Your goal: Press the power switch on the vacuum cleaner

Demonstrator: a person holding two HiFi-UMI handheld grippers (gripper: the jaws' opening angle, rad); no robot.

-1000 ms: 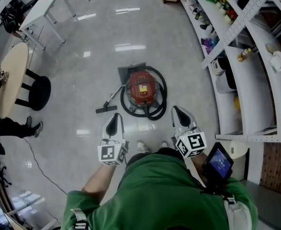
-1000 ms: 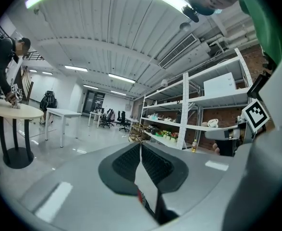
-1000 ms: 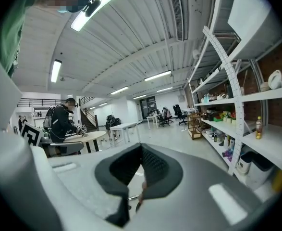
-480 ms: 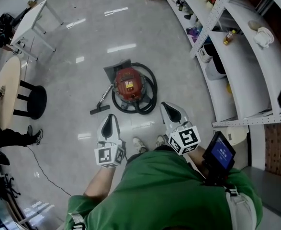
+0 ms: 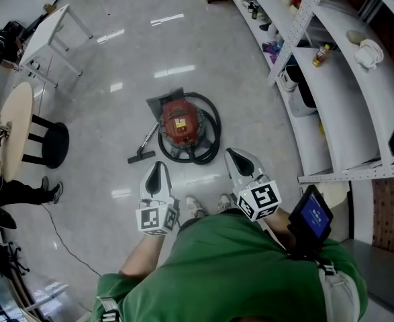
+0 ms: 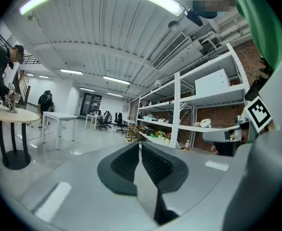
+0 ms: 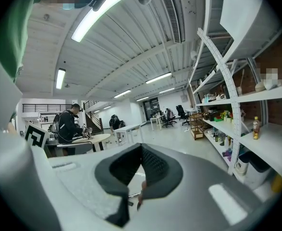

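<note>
The red vacuum cleaner (image 5: 182, 126) stands on the shiny floor ahead of me, its black hose (image 5: 213, 136) coiled round it and its floor nozzle (image 5: 141, 156) lying at its left. In the head view my left gripper (image 5: 156, 167) and right gripper (image 5: 237, 155) are held side by side above my shoes, short of the vacuum and apart from it. Both are shut with nothing held. The left gripper (image 6: 141, 146) and the right gripper (image 7: 141, 149) look level across the room in their own views, where the vacuum does not show clearly.
White shelving (image 5: 337, 119) with bottles and boxes runs along the right. At the left are a white table (image 5: 49, 29), a round wooden table (image 5: 12, 123), a black stool (image 5: 49, 143) and a person's legs (image 5: 22, 186). A thin cable (image 5: 62, 240) trails over the floor.
The head view has shifted, so the vacuum now sits a little further left in the picture. Both grippers keep their place side by side, still shut.
</note>
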